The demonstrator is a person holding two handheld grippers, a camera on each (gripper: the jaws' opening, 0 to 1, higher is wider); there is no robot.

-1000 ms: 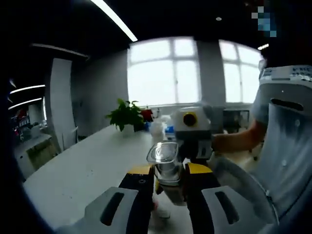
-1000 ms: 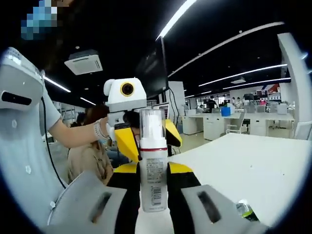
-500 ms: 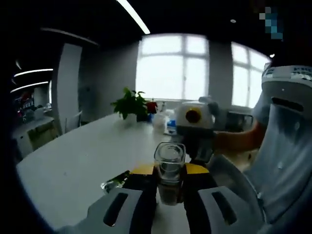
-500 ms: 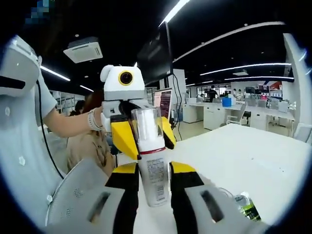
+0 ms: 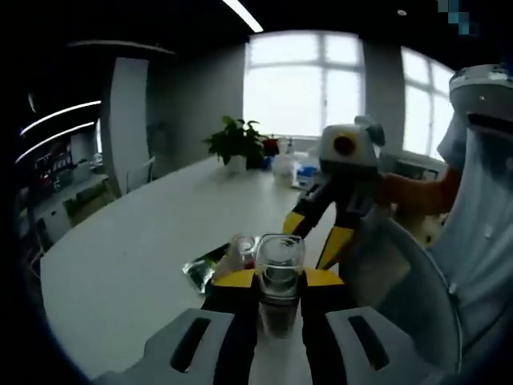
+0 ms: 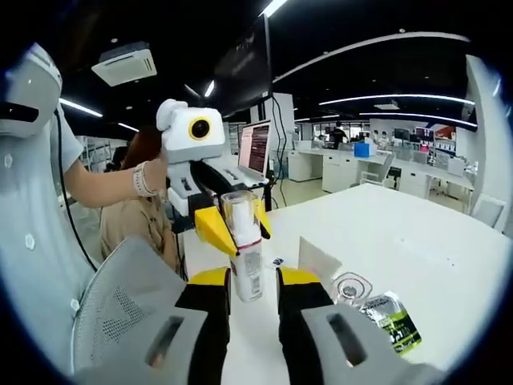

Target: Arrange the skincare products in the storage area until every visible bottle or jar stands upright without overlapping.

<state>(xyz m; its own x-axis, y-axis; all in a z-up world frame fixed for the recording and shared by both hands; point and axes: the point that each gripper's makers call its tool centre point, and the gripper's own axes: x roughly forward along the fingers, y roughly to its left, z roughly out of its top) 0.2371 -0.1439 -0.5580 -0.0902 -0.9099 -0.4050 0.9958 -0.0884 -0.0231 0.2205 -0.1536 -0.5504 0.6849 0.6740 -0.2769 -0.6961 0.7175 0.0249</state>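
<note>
Left tongs point(image 5: 280, 282) pinch the bottle point(image 5: 279, 277) above open white table point(image 5: 136, 257).

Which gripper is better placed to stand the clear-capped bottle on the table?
Left, I judge. The left gripper appears shut on the clear-capped bottle, holding it upright over the white table. The right gripper is open, its fingers apart and short of the bottle, gripping nothing.

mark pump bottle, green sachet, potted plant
pump bottle point(image 6: 246, 265): right gripper view, on its white label.
green sachet point(image 6: 391, 322): right gripper view, on its printed face, lying on the table.
potted plant point(image 5: 235, 140): left gripper view, on its leaves.
</note>
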